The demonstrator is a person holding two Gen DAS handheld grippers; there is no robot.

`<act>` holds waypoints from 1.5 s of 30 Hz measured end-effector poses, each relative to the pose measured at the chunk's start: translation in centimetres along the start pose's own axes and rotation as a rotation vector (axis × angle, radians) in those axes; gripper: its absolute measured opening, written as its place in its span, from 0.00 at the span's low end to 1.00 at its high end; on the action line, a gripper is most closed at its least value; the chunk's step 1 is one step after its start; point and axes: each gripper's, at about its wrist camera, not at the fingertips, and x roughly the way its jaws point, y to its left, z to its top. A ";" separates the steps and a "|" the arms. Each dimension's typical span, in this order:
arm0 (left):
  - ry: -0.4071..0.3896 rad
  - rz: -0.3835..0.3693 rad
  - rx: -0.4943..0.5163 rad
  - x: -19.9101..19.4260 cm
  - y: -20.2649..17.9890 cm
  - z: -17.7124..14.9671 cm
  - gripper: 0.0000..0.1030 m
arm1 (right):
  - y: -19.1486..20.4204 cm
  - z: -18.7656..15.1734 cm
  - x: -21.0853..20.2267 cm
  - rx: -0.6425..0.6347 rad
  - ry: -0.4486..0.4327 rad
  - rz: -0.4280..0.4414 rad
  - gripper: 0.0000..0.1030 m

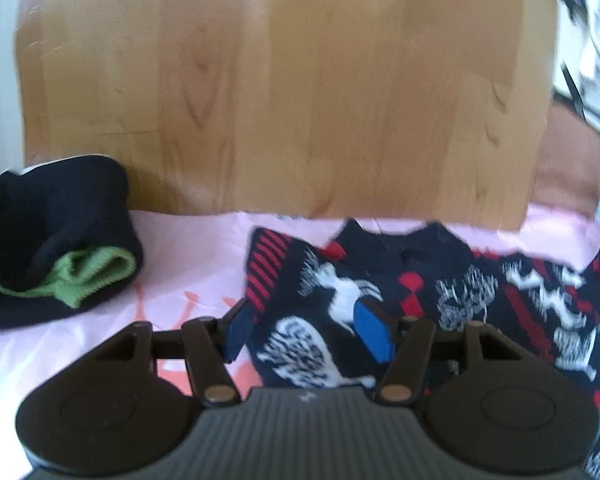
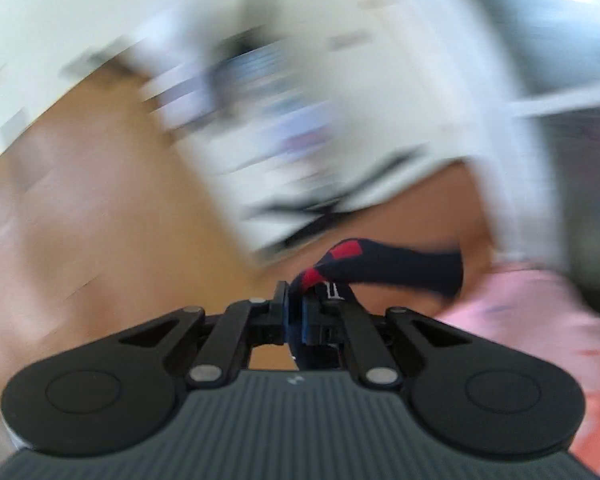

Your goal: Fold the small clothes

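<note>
A navy sweater (image 1: 400, 288) with red and white patterns lies spread on a pink cloth (image 1: 188, 264). My left gripper (image 1: 304, 334) is open, its blue-padded fingers straddling the sweater's left part just above the fabric. My right gripper (image 2: 296, 312) is shut on a navy and red part of the sweater (image 2: 384, 266) and holds it lifted in the air. The right wrist view is heavily blurred by motion.
A folded navy and green garment (image 1: 60, 244) sits at the left on the pink cloth. Beyond the cloth is a wooden floor (image 1: 284, 80). A white patterned thing (image 1: 588, 40) lies at the far right. The pink cloth also shows in the right wrist view (image 2: 532, 312).
</note>
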 end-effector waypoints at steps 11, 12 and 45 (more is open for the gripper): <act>-0.064 0.021 -0.336 -1.8 8.8 2.3 0.56 | 17.8 -17.1 5.4 -0.014 0.445 0.476 0.09; -0.063 0.027 -0.372 -1.8 9.7 2.3 0.56 | 18.1 -18.7 5.7 0.008 0.473 0.483 0.09; 0.182 -0.124 0.043 5.8 -4.7 0.1 0.17 | -3.3 -18.8 2.0 -0.004 0.454 0.052 0.26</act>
